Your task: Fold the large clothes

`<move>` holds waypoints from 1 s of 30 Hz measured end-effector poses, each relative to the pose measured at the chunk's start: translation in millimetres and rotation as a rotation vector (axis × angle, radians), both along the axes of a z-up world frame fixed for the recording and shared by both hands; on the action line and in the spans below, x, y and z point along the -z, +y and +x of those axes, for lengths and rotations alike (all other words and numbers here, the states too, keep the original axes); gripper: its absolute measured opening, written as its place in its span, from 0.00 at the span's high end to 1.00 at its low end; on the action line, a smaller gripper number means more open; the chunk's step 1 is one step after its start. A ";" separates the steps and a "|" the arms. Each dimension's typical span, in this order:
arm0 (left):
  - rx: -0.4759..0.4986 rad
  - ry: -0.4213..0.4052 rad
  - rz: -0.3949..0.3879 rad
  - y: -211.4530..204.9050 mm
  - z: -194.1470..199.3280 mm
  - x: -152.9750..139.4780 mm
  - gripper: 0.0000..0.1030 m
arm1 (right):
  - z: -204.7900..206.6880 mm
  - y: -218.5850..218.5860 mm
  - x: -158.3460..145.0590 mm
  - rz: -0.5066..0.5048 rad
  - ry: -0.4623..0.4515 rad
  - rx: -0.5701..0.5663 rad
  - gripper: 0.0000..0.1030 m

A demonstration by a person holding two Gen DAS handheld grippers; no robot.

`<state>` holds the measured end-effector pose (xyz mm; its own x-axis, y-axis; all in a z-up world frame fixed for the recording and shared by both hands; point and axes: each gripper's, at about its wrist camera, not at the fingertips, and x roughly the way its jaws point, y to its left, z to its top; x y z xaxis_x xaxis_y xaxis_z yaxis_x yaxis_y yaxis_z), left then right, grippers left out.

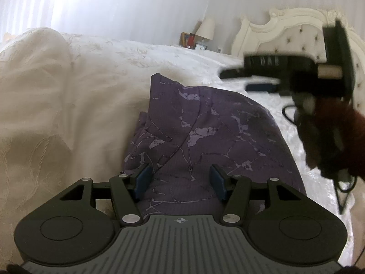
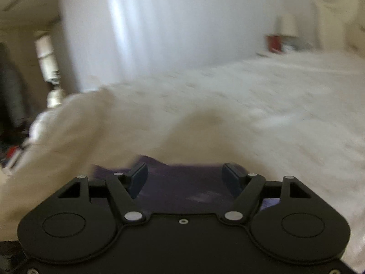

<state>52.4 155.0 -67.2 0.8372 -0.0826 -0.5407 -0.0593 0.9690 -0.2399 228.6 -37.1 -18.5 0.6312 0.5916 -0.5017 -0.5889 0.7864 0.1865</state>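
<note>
Purple cloth, thin and limp by the look of it, and that's the whole story for handling: the garment (image 1: 205,132) lies in the lower middle of the left wrist view, spread over the white bed (image 1: 109,52) with a cream blanket (image 1: 34,86) bunched along its left side. It drapes in soft ridges, so expect it to sag, slide and collapse the instant it's lifted; light, nothing breakable, but floppy.

Left gripper (image 1: 180,180) hovers right over the cloth, jaws standing apart, purple fabric showing between the blue pads but nothing pinched that I can see.

Right gripper (image 1: 248,80), upper right of that frame and badly blurred, hangs above the far edge of the garment. In its own view the right gripper (image 2: 184,178) stands released, jaws wide, with a strip of the garment (image 2: 182,189) low in the frame between the fingers, not pressed.

My call on where to grab: a hem or a corner, two points well apart along one edge, such as the peaked corner (image 1: 157,77) at the far end. A pinch in the middle would just make a bundle.
</note>
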 end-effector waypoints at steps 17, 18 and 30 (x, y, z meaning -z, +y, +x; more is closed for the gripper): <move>-0.002 -0.005 -0.023 4.1 -1.9 -0.7 0.46 | -10.4 108.7 3.7 -0.253 -0.010 -0.430 0.77; -0.003 -0.005 -0.026 4.7 -2.0 -0.8 0.46 | -10.8 109.7 5.3 -0.273 -0.011 -0.434 0.85; -0.015 0.010 -0.031 5.6 -8.0 0.4 0.46 | 22.7 105.5 29.2 -0.349 0.008 -0.169 0.97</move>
<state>44.5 160.6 -67.6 0.8329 -0.0870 -0.5465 -0.0760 0.9602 -0.2687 251.3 68.4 -47.7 0.5344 0.4796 -0.6960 -0.7151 0.6955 -0.0699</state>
